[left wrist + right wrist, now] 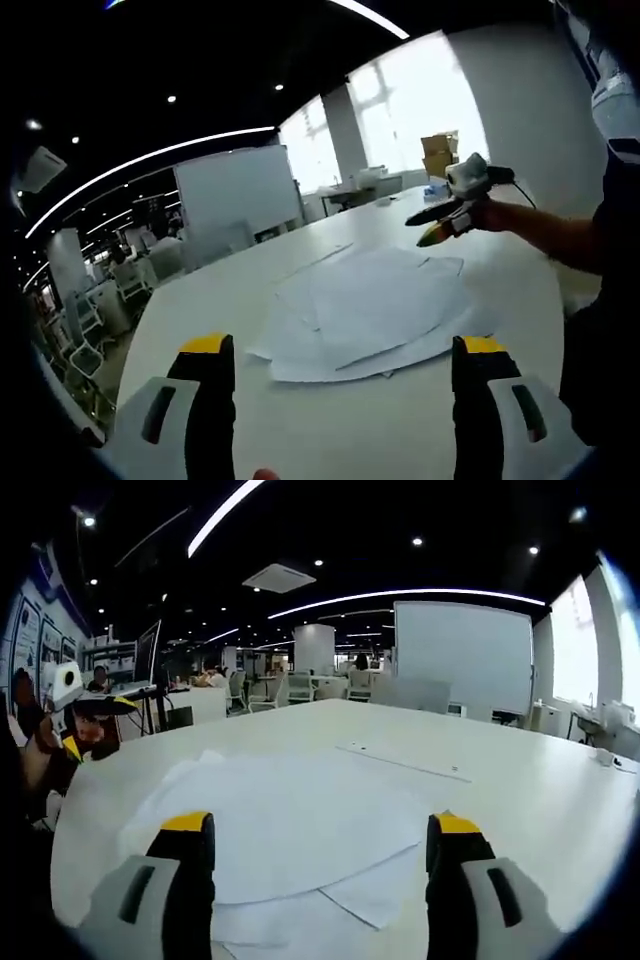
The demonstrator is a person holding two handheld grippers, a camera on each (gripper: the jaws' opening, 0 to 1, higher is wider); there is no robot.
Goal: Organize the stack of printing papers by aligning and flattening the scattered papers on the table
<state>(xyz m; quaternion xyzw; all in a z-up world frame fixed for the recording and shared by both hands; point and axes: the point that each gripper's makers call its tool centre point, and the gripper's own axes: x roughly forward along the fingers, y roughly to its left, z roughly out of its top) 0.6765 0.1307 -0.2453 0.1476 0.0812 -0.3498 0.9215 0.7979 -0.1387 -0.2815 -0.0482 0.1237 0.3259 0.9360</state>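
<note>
A loose pile of white printing papers (370, 310) lies fanned out and askew on the white table (200, 310), its sheets overlapping at different angles. My left gripper (343, 350) is open, hovering just short of the pile's near edge with nothing between its jaws. Across the pile, my right gripper (432, 225) is held in a hand above the far corner of the papers. In the right gripper view, the papers (290, 820) spread out in front of my open right gripper (318, 830), which holds nothing. The left gripper (98, 725) appears at the far left, jaws apart.
A person's arm and dark clothing (590, 250) fill the right side of the left gripper view. A narrow flat strip (405, 760) lies on the table beyond the papers. A whiteboard (460, 650), office chairs (290, 690) and cardboard boxes (440, 155) stand beyond the table.
</note>
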